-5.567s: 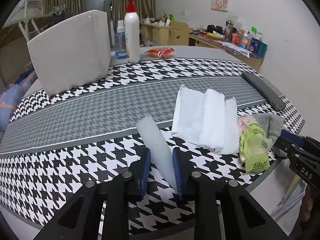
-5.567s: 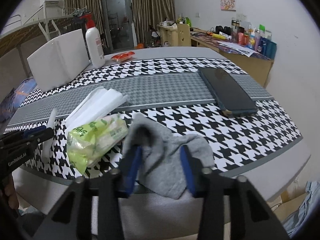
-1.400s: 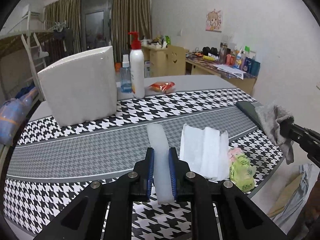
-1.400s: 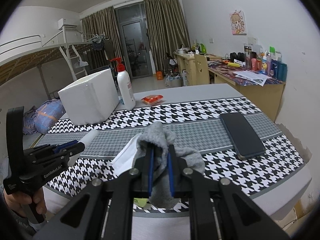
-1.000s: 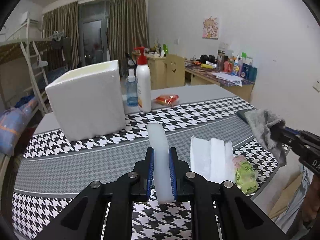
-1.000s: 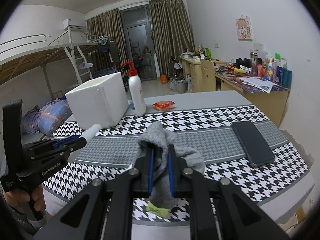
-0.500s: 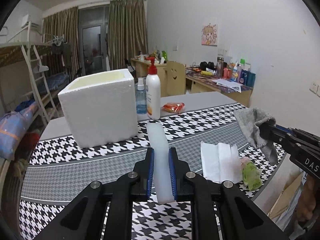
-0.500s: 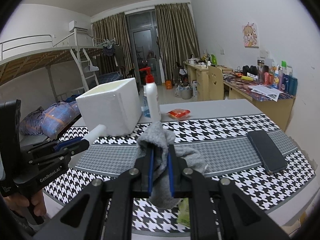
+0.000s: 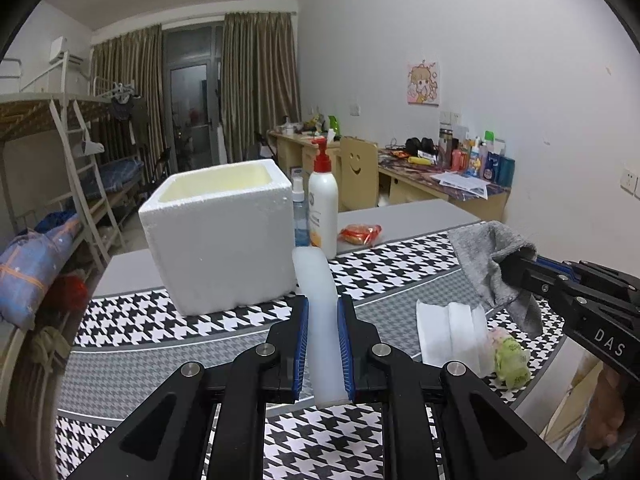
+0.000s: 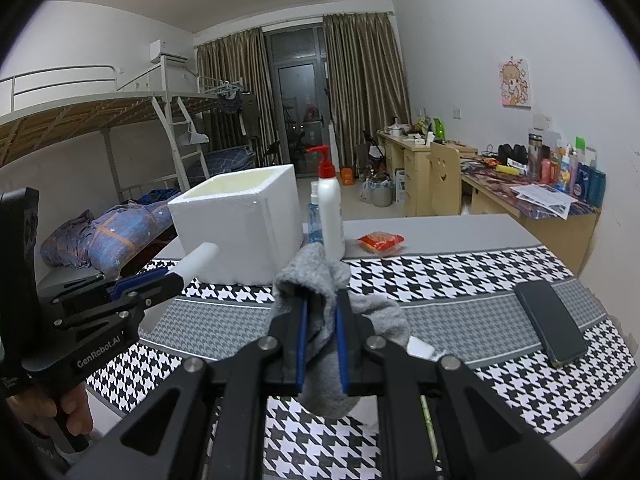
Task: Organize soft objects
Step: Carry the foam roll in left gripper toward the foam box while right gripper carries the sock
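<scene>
Your left gripper [image 9: 322, 346] is matt black plastic with blue ribbed pads and bright metal screws; it clamps a smooth, translucent white foam strip [image 9: 320, 304]. Your right gripper [image 10: 321, 342] pinches a grey knitted sock [image 10: 320, 280], soft and fuzzy. The foam box [image 9: 218, 236] looks grainy and matt. The tablecloth [image 9: 160, 340] is woven houndstooth fabric. At the tabletop's right edge lies a glossy phone [image 10: 550, 322].

box top: foam box [image 9: 224, 236] mouth open, unobstructed
box right: pump bottle [image 9: 323, 210], spray bottle [image 9: 299, 216] crowd it
table front: tissues [image 9: 448, 330], green packet [image 9: 510, 358]
</scene>
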Action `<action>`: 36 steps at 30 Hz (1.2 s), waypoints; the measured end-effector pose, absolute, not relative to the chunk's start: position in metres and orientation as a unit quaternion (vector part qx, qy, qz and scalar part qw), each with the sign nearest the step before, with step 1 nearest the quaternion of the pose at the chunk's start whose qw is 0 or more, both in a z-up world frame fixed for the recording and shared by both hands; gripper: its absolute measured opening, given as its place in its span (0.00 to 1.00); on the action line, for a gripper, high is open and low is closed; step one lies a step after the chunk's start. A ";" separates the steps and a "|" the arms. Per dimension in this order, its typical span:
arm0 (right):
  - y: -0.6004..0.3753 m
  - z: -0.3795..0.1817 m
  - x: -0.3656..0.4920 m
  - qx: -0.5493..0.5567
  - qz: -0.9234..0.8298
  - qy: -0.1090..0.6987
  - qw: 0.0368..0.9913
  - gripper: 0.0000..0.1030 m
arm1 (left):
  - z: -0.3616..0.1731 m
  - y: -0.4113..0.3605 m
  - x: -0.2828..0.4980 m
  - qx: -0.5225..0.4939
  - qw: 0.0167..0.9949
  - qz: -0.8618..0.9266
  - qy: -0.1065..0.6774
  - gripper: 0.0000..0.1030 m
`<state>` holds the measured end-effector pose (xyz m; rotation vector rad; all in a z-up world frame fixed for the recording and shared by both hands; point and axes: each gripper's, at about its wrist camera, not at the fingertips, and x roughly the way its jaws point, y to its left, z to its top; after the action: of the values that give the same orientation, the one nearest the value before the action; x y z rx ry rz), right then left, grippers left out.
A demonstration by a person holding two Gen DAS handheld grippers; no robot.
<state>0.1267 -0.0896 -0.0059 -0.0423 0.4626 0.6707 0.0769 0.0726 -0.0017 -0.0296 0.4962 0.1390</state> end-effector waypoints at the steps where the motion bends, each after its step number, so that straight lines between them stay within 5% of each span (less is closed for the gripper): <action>1: -0.088 -0.005 0.127 -0.021 0.327 0.225 0.918 0.16 | -0.001 0.073 0.077 -0.014 0.967 0.070 0.245 0.15; 36: -0.045 0.033 0.127 -0.041 0.345 0.182 0.920 0.16 | 0.046 0.107 0.075 -0.002 0.977 0.112 0.179 0.15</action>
<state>0.1274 -0.0452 0.0333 -0.0837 0.3731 0.7081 0.0749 0.1072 0.0459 -0.0038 0.3610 0.2263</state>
